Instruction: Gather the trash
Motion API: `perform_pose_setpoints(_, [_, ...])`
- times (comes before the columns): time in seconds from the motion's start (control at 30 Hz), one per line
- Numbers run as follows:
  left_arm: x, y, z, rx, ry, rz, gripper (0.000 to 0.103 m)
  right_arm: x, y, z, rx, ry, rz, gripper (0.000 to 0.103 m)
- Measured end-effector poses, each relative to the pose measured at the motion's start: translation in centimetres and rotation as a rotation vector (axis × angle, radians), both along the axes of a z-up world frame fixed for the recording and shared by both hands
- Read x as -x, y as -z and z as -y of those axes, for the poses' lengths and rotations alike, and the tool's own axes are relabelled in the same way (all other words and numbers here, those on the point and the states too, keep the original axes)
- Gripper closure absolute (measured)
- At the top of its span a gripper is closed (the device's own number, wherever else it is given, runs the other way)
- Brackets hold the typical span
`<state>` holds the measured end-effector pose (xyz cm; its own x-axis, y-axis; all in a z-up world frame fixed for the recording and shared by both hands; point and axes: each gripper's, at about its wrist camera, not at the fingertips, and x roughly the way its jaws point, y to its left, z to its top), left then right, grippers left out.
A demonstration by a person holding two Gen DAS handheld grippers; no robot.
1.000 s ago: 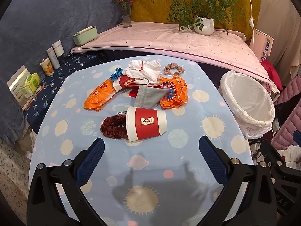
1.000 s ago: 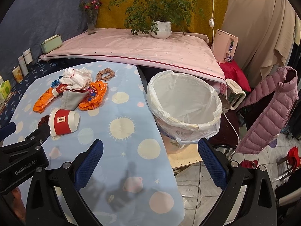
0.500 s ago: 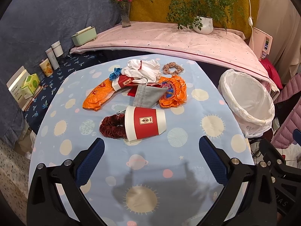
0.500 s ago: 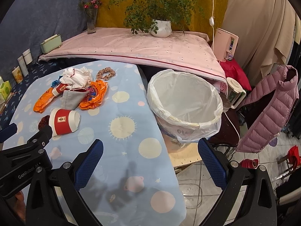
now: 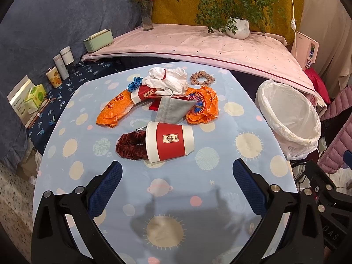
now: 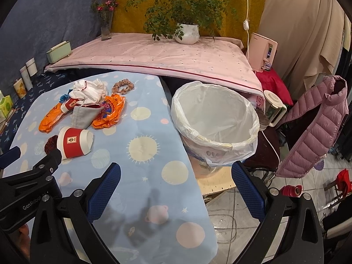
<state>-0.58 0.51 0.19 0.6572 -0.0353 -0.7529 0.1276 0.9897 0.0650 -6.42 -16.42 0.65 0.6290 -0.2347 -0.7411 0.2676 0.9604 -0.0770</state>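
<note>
- Change noted: since a second ago we have eased the left gripper [image 5: 176,176] slightly nearer the red-and-white paper cup [image 5: 169,142]; no item on the table has shifted. We judge collection not yet begun.
- Left gripper: released, jaws spread wide, empty, short of the cup.
- Right gripper [image 6: 176,176]: released, empty, over the table edge, facing the bin.
- Trash: cup on its side, touching a maroon scrunchie [image 5: 129,146]; beyond it, orange wrappers [image 5: 114,110], a second paper cup [image 5: 145,93], grey pouch [image 5: 173,111], white cloth [image 5: 169,80].
- Lined waste bin [image 6: 214,118]: beside the table's right edge; nothing seen inside.
- Surface: blue planet-print tablecloth [image 5: 220,160].
- Room: pink-covered shelf [image 5: 198,44], potted plant [image 5: 238,26], flower vase [image 5: 147,17].
</note>
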Motion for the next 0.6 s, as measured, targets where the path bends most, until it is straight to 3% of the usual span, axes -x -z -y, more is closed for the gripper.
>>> perform_pose_setpoints(0.6, [0.33,-0.11,0.09,0.001,0.004,0.007,0.007,0.05,-0.01,0.07,0.002,0.002,0.0,0.007])
